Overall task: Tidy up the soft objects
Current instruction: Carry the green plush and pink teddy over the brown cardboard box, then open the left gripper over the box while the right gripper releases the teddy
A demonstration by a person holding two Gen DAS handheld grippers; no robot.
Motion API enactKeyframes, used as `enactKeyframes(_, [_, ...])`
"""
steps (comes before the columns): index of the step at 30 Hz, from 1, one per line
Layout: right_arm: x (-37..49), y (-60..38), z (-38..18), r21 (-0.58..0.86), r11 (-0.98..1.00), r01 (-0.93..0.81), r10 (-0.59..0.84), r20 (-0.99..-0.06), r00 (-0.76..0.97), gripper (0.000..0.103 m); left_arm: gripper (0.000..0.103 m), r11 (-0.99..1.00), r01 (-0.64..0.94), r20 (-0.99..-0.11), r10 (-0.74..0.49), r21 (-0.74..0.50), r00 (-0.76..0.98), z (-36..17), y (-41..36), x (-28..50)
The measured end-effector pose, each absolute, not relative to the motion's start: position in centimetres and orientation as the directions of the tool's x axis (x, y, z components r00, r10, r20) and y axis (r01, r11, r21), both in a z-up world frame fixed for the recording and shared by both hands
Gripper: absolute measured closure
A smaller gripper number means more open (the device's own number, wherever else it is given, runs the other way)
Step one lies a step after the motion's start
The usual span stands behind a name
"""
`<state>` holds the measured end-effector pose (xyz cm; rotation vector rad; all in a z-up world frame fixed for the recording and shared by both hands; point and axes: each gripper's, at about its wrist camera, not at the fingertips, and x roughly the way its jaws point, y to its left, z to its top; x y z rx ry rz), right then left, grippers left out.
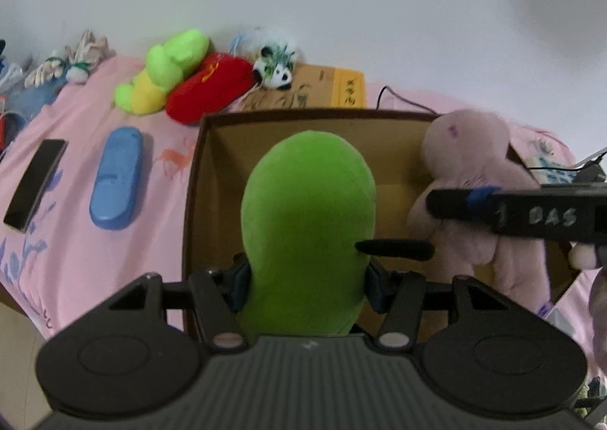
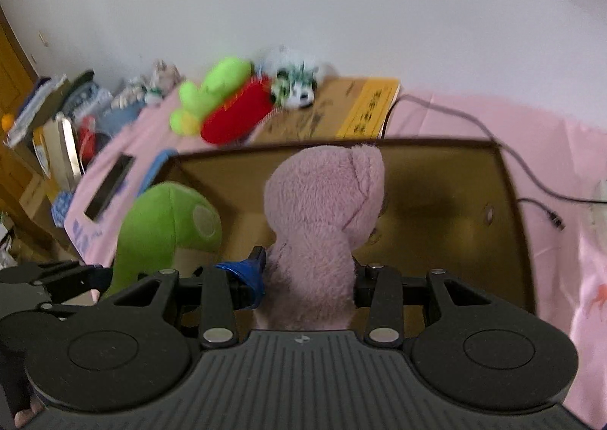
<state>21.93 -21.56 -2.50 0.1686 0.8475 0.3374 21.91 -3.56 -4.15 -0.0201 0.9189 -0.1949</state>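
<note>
Left gripper (image 1: 303,278): clamped on green plush (image 1: 307,225), held over the box's left half
Right gripper (image 2: 309,278): clamped on pink plush (image 2: 322,217), held over the box's middle
Cardboard box (image 2: 508,210): open, on the pink bedspread (image 1: 76,119), toward its near edge
Red plush (image 1: 208,87): beyond the box's far-left corner, touching green-yellow plush (image 1: 163,69)
Panda plush (image 1: 274,68): just right of red plush

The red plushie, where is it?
In the left wrist view the red plushie lies on the pink blanket behind the cardboard box, up on the left, tucked between the green and yellow plushie and the little panda.
</note>
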Motion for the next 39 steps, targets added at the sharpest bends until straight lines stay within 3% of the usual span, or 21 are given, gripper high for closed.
enactKeyframes(8, [25.0,-19.9,-5.3,0.303,0.932,-0.198,0.362,-0.772,0.522,0.076,0.043,0.992,0.124,-0.813,-0.1,-0.034,0.574,-6.0,-4.2,23.6])
enactKeyframes(15, [25.3,-20.4,-5.1,0.391,0.892,-0.226,0.45,-0.721,0.526,0.076,0.037,0.992,0.128,-0.804,-0.063,0.016,0.591,-6.5,-4.7,23.8])
enactKeyframes(22, [24.2,-23.2,-5.8,0.268,0.956,-0.121,0.289,-0.78,0.554,0.075,0.032,0.987,0.138,-0.795,-0.022,0.078,0.606,-6.8,-5.6,23.6])
enactKeyframes(26, [23.4,-26.1,-6.4,0.3,0.953,-0.038,0.271,-0.794,0.545,0.076,0.028,0.982,0.152,-0.789,-0.002,0.116,0.614,-7.2,-6.2,23.4])
enactKeyframes(27, [23.1,-26.6,-6.5,0.292,0.956,-0.026,0.26,-0.802,0.538,0.082,0.027,0.98,0.153,-0.787,0.006,0.127,0.616,-7.3,-6.4,23.4])
enactKeyframes(39, [19.2,-26.8,-6.6,0.376,0.918,0.125,0.299,-0.864,0.405,0.08,0.028,0.978,0.17,-0.805,-0.003,0.121,0.593,-7.2,-6.3,22.8])
